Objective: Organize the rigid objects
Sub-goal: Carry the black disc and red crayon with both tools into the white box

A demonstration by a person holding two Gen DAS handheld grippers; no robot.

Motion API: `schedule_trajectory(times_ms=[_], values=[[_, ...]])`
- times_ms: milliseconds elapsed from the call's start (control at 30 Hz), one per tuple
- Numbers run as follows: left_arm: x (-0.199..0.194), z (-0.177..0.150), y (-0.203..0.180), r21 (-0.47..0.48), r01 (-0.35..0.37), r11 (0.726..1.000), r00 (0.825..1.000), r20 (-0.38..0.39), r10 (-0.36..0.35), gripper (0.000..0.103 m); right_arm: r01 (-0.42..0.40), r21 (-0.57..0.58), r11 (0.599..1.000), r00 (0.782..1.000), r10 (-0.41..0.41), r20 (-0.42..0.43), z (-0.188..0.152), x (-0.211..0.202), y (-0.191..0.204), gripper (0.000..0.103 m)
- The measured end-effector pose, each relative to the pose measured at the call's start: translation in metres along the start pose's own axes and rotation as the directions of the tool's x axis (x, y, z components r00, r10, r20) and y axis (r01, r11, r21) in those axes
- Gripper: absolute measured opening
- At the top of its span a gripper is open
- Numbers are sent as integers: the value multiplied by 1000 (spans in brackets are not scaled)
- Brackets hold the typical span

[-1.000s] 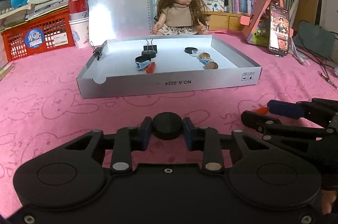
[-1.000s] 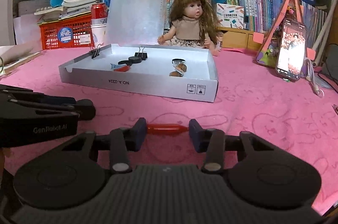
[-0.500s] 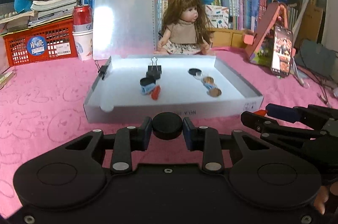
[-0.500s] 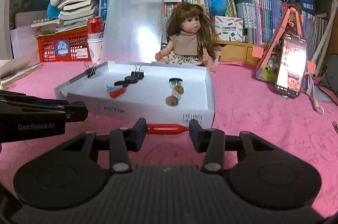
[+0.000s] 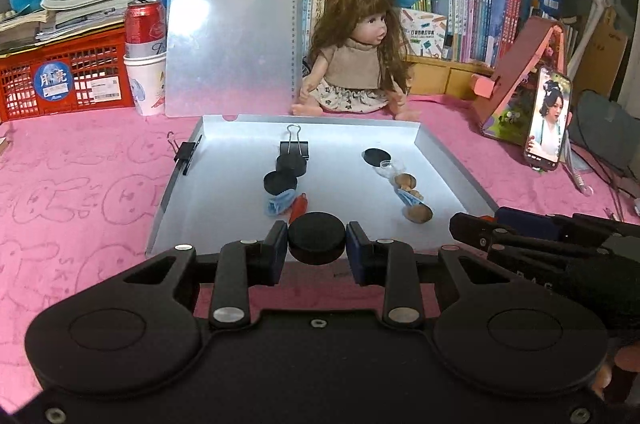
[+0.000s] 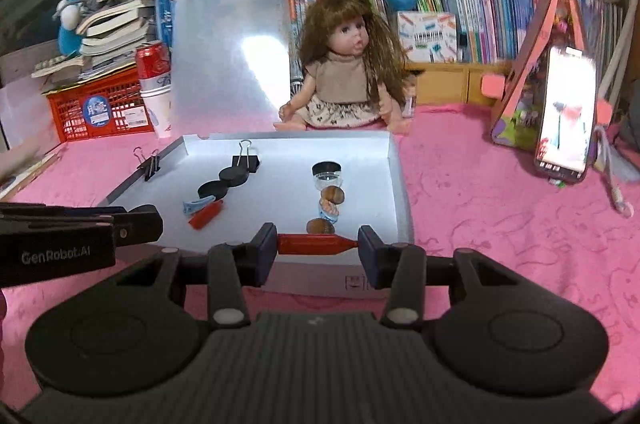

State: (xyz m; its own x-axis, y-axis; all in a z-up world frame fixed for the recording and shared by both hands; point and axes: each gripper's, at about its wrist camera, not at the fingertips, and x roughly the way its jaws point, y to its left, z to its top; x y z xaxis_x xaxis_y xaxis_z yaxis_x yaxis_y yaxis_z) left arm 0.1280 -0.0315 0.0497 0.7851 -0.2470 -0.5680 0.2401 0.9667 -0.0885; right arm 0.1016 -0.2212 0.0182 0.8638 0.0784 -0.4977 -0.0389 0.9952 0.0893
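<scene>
Tray (image 5: 452, 168) sits in the middle of the pink tabletop (image 5: 80, 192), and many small things already lie in it. At about 11 o'clock in the tray there is a black binder clip (image 5: 295, 147), then two black discs (image 5: 285, 173), a blue clip (image 5: 279, 204) and a red piece (image 5: 298, 206). At about 2 o'clock there is a small jar (image 5: 380, 160) with two nuts (image 5: 412, 198) below it.

Two more things are left to put in. The left gripper (image 5: 317, 242) has its fingers squeezed on a black disc (image 5: 317, 239), held just at the near edge of the tray. The right gripper (image 6: 318, 244) has its fingers pressed on the two ends of a red stick (image 6: 318, 244), also at the near edge.

I think the job is mostly done. Both things look ready to go beside their matching friends.
</scene>
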Motion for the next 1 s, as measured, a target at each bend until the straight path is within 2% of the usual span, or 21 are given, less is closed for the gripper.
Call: schedule_trajectory(times_ms=[200, 533, 1000], values=[[22, 7, 6, -37, 3, 999, 998, -59, -5, 30, 9, 13, 1000, 999, -8, -53, 6, 17, -4, 49], [42, 12, 9, -39, -5, 999, 996, -91, 2, 30, 15, 56, 998, 992, -8, -128, 9, 42, -12, 49], [64, 10, 11, -32, -15, 999, 991, -136, 10, 30, 27, 40, 999, 985, -20, -173, 12, 63, -6, 49]])
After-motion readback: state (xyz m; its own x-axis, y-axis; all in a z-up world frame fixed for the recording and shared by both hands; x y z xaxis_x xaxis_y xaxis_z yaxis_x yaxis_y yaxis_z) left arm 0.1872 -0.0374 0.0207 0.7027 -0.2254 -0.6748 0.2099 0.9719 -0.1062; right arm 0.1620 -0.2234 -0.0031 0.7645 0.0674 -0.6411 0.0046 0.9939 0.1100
